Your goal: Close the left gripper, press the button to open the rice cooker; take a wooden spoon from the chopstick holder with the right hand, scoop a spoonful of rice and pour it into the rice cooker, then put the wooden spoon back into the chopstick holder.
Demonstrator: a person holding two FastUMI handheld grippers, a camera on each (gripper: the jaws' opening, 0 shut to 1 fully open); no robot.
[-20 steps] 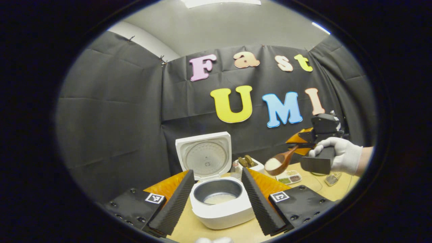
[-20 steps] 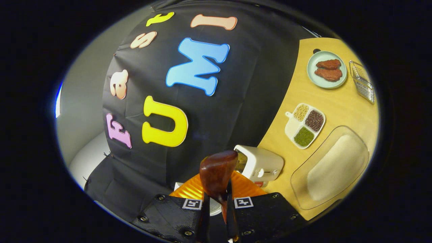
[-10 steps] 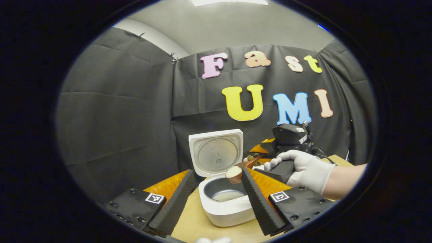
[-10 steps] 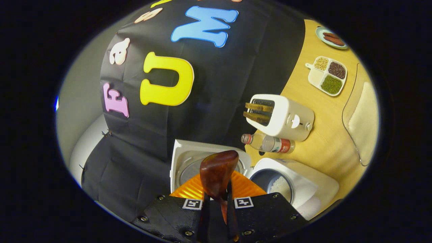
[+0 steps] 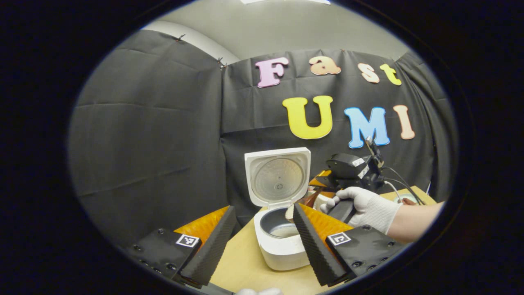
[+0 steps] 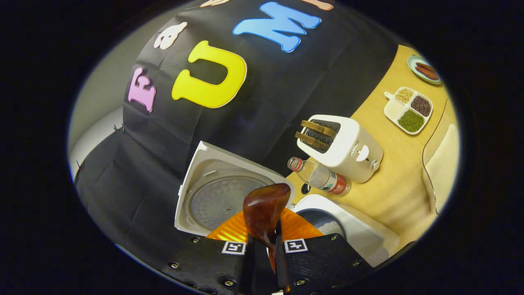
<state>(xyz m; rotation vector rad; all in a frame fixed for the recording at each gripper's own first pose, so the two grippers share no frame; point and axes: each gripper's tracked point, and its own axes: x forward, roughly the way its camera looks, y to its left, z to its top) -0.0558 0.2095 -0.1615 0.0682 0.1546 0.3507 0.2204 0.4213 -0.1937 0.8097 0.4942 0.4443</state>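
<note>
The white rice cooker (image 5: pixel 282 252) stands on the table with its lid (image 5: pixel 278 178) up, and some rice lies in the grey inner pot (image 5: pixel 281 226). My left gripper (image 5: pixel 264 246) is open, its fingers low on either side of the cooker, nothing between them. A gloved hand (image 5: pixel 366 205) holds my right gripper (image 5: pixel 323 192) just right of the lid. It is shut on the wooden spoon (image 5: pixel 305 200), whose bowl hangs over the pot's right rim, partly hidden by my left finger. In the right gripper view, the right gripper (image 6: pixel 264 241) holds the spoon (image 6: pixel 265 207) above the cooker (image 6: pixel 360 235) and lid (image 6: pixel 221 192).
Behind the cooker stand a white toaster (image 6: pixel 344 145) with two slices in it and a small bottle (image 6: pixel 321 177) lying down. Farther right are a divided dish of grains (image 6: pixel 409 110), a plate (image 6: pixel 425 69) and a clear rice container (image 6: pixel 442 164).
The right gripper carried the spoonful of rice leftward from over the table to the cooker's pot. The left gripper's view drifted left, so the cooker sits farther right.
</note>
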